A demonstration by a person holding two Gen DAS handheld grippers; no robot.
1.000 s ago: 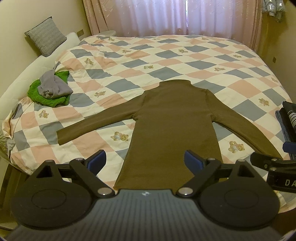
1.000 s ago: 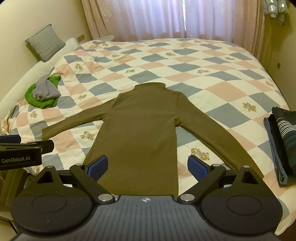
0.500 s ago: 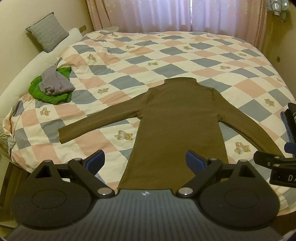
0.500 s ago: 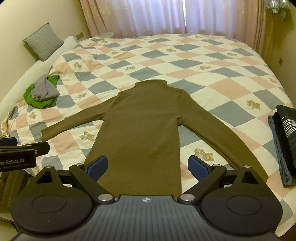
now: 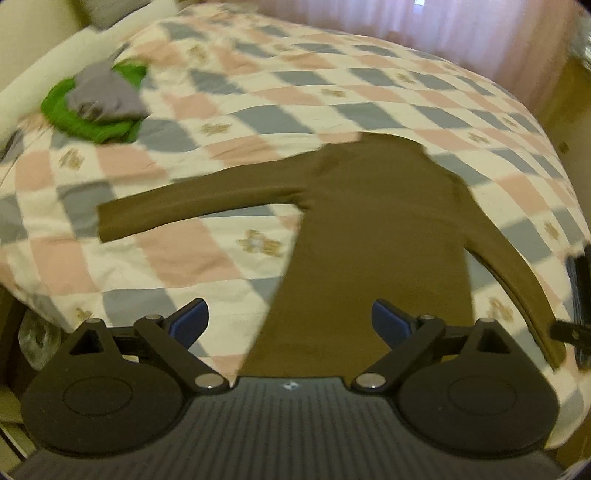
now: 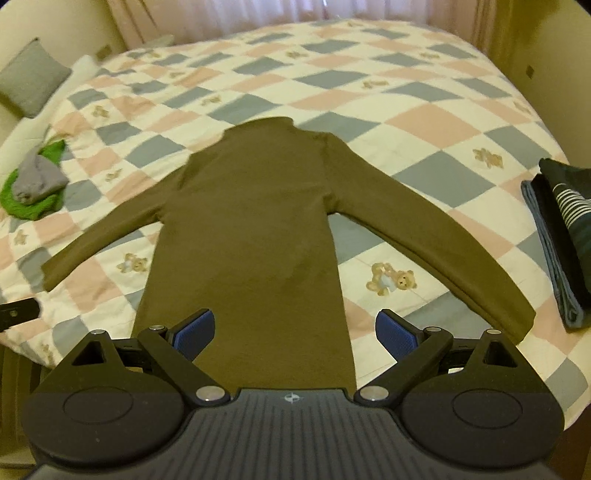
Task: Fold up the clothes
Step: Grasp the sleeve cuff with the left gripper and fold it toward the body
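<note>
An olive-brown long-sleeved top [image 5: 373,236] lies flat on the checked bed quilt [image 5: 258,85], collar away from me, both sleeves spread out. It also shows in the right wrist view [image 6: 251,229]. My left gripper [image 5: 290,323] is open and empty above the hem, towards the top's left side. My right gripper [image 6: 295,330] is open and empty above the hem, towards its right edge. Neither touches the cloth.
A green and grey heap of clothes [image 5: 96,103] lies at the far left of the bed. A dark folded stack with a striped piece [image 6: 561,229] lies at the right edge. A grey cushion [image 6: 29,79] leans on the left wall. Pink curtains [image 6: 258,11] hang behind.
Both grippers have moved forward and tilted down over the bed, so the top looks larger and closer. The left view has swung left and is blurred. The jaws stayed open.
</note>
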